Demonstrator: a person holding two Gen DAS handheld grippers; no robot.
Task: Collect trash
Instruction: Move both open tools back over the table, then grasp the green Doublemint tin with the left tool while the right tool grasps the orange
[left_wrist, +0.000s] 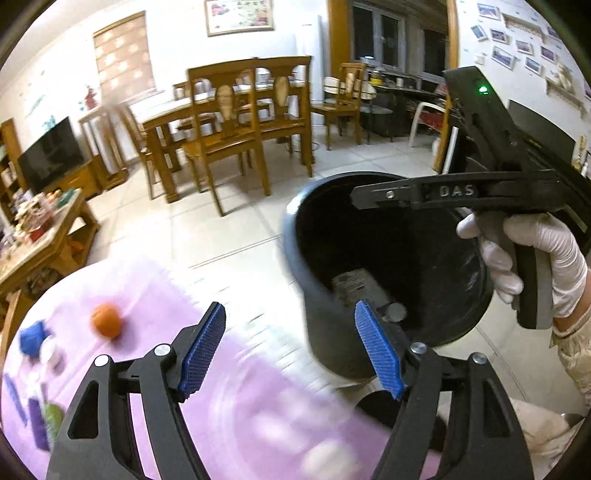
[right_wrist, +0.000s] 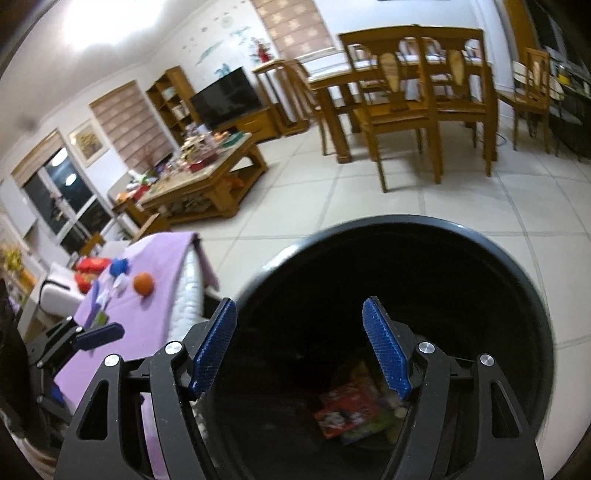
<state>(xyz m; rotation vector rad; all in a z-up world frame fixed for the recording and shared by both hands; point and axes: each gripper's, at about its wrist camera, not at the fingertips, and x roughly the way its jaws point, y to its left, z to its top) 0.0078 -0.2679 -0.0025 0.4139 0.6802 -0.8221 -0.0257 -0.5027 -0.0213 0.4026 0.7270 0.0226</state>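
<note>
Black bin (right_wrist: 406, 280) stands on the tiled floor (right_wrist: 369, 192), mouth up, just beside the edge of the purple-covered surface (left_wrist: 155, 288). Inside, at the bottom: a red printed wrapper (right_wrist: 347, 410) with other coloured scraps, blurred; from the left wrist view also a pale grey packet (left_wrist: 354, 284) against the inner wall.

Trash not yet collected lies on the purple cover: an orange ball-like item (left_wrist: 106, 319), a blue crumpled piece (left_wrist: 32, 338) beside it, small white and purple scraps nearby, too smeared to name. No clear long axis on the orange item; it looks round.

Relation that matters: from the left gripper (left_wrist: 290, 350) the orange item sits at about 10 o'clock, well apart, while the bin sits at 1 o'clock, near. From the right gripper (right_wrist: 301, 343) the same item lies at 9 to 10 o'clock across the surface edge, and the bin mouth is directly under and ahead of the fingers. Judgement: the left hand is nearer to the remaining trash.

Fingers: both pairs stand spread wide, blue pads apart, nothing between them, touching nothing. The right gripper hangs over the bin mouth, held by a white-gloved hand (left_wrist: 535, 258).
</note>
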